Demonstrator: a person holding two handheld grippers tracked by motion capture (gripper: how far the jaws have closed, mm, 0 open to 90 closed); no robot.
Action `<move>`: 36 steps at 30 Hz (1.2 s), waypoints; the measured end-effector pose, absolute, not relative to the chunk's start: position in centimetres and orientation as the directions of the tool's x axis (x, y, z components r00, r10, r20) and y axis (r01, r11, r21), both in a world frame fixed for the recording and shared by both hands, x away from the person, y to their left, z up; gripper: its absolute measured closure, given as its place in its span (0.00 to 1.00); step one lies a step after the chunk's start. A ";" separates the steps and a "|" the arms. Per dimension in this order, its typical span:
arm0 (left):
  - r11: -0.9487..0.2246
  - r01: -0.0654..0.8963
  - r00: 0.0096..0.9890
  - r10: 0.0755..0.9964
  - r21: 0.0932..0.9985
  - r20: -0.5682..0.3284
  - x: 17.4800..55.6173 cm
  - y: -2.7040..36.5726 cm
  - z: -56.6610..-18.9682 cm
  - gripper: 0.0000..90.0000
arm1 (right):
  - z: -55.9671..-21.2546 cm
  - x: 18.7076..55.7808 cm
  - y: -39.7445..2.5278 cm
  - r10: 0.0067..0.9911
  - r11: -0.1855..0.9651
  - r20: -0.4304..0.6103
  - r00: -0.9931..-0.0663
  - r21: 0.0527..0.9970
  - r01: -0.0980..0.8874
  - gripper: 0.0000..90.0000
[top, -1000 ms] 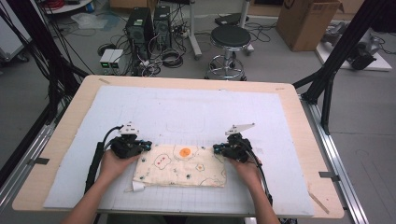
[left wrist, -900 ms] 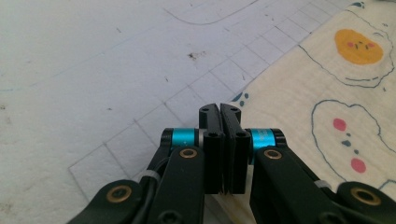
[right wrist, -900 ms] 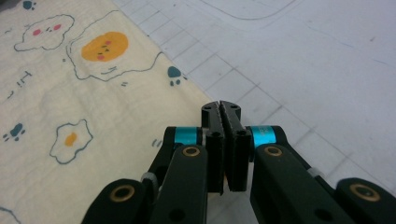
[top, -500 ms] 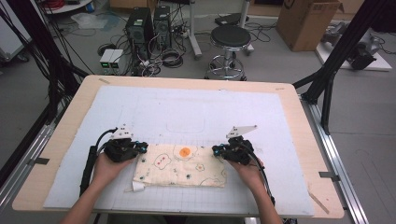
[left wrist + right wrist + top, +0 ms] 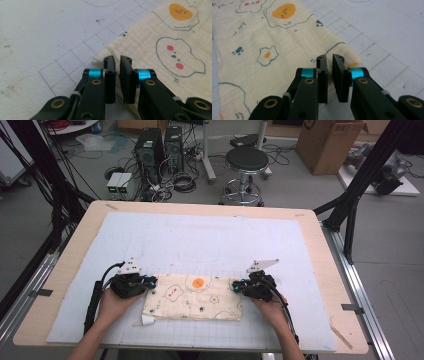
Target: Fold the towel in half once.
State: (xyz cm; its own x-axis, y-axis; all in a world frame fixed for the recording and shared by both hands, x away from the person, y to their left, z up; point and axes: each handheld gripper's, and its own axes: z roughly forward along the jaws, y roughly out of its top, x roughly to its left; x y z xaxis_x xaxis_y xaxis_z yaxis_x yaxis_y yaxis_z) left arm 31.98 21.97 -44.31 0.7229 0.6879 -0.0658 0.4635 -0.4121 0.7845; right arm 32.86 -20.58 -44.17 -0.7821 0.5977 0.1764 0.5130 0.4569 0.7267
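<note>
Left gripper (image 5: pixel 131 285) at the left end of the cloth (image 5: pixel 192 297), jaws almost shut with a thin slit between, over the cloth's far left corner, holding nothing visible. Cream cloth, printed with fried eggs, flat on the white gridded mat (image 5: pixel 200 240) near the table's front edge, between both grippers. Right gripper (image 5: pixel 252 288) at the right end, jaws likewise nearly closed over the far right corner, nothing visibly pinched.
</note>
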 end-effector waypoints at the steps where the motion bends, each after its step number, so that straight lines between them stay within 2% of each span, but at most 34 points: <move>1: -0.408 0.465 0.719 0.692 0.785 -0.066 31.9 22.0 -44.3 0.90 | -44.2 32.9 -20.6 0.597 0.455 0.173 -0.784 0.731 0.508 0.90; 9: -0.352 0.467 0.710 0.696 0.811 -0.107 30.8 23.1 -43.3 0.81 | -42.9 32.1 -20.9 0.586 0.386 0.180 -0.790 0.795 0.468 0.76; 17: -0.326 0.433 0.755 0.641 0.840 -0.140 29.6 23.4 -42.4 0.71 | -42.4 31.4 -20.7 0.592 0.372 0.176 -0.787 0.807 0.460 0.58; 25: -0.297 0.435 0.750 0.641 0.850 -0.160 29.6 23.8 -42.4 0.65 | -42.0 31.0 -20.8 0.600 0.335 0.181 -0.779 0.828 0.451 0.44; 30: -0.247 0.446 0.732 0.654 0.860 -0.192 29.7 23.8 -42.2 0.56 | -42.0 31.0 -20.7 0.606 0.333 0.177 -0.775 0.829 0.450 0.42; 36: -0.245 0.441 0.730 0.658 0.863 -0.187 29.7 23.8 -42.2 0.54 | -41.9 30.8 -20.6 0.613 0.333 0.168 -0.772 0.831 0.445 0.41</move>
